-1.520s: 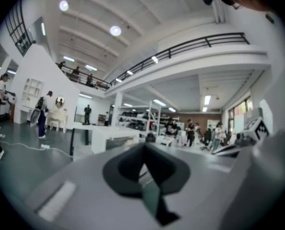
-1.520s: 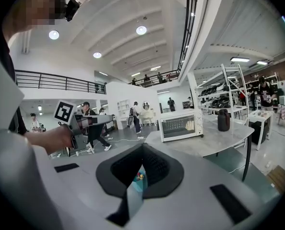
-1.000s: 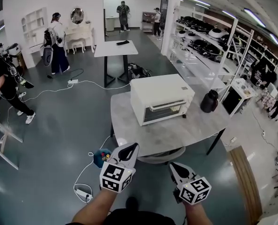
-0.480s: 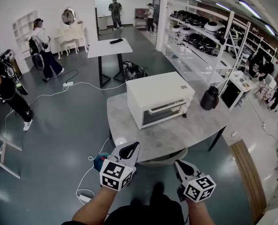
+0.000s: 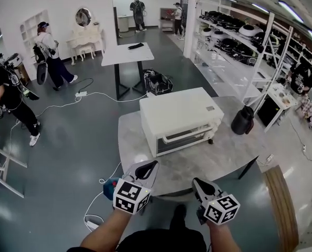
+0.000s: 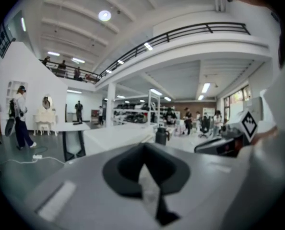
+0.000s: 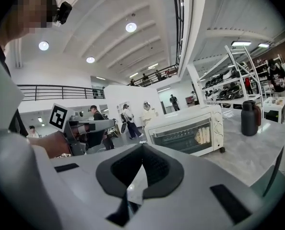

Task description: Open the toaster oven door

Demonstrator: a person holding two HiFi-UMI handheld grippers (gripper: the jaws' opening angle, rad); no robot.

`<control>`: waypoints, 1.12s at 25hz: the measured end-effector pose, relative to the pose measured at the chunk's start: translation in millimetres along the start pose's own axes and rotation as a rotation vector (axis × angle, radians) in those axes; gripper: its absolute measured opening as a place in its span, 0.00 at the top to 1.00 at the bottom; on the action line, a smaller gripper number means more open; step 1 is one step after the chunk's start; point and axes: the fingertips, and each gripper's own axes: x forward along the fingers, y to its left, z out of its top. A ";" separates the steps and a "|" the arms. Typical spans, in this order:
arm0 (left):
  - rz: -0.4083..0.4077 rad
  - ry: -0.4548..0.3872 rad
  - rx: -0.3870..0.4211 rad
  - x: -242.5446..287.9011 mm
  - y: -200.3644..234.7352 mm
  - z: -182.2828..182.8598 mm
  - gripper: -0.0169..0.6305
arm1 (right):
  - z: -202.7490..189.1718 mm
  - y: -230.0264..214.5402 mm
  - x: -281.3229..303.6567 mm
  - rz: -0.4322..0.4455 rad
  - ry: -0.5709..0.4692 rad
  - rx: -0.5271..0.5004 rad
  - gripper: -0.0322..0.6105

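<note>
**Both grippers closed and empty, short of the toaster oven**

Left gripper (image 5: 153, 164) is held low in the head view, at the near edge of the grey table (image 5: 137, 154). Its jaws are pressed together with nothing between them, as the left gripper view (image 6: 144, 146) shows. Just to its left, a blue object (image 5: 110, 187) lies on the dark floor beside a white cable.

Ahead, the white toaster oven (image 5: 179, 114) stands on the table, well apart from both grippers. Its glass door (image 5: 183, 139) is closed and faces the person, with the handle bar (image 5: 191, 132) running along the top of the door. In the right gripper view the oven (image 7: 185, 128) sits ahead and a little right of centre.

Right gripper (image 5: 195, 181) is level with the left one and also near the table's front edge. Its jaws meet too, and it carries nothing (image 7: 142, 146).

Further right, a black jug (image 5: 243, 121) stands on the table beside the oven, apart from it. White shelving (image 5: 235, 41) loaded with dark appliances lines the right side of the room.
</note>
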 end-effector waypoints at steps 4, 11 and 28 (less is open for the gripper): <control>-0.005 0.024 0.017 34.4 0.3 4.3 0.96 | 14.7 -30.8 21.7 0.034 0.007 -0.013 0.96; 0.059 0.061 0.014 98.4 14.9 16.9 0.96 | 27.7 -76.3 60.7 0.140 0.081 -0.038 0.96; 0.100 0.120 -0.022 149.9 45.2 -0.2 0.96 | 49.7 -102.5 123.1 0.262 0.202 -0.233 0.86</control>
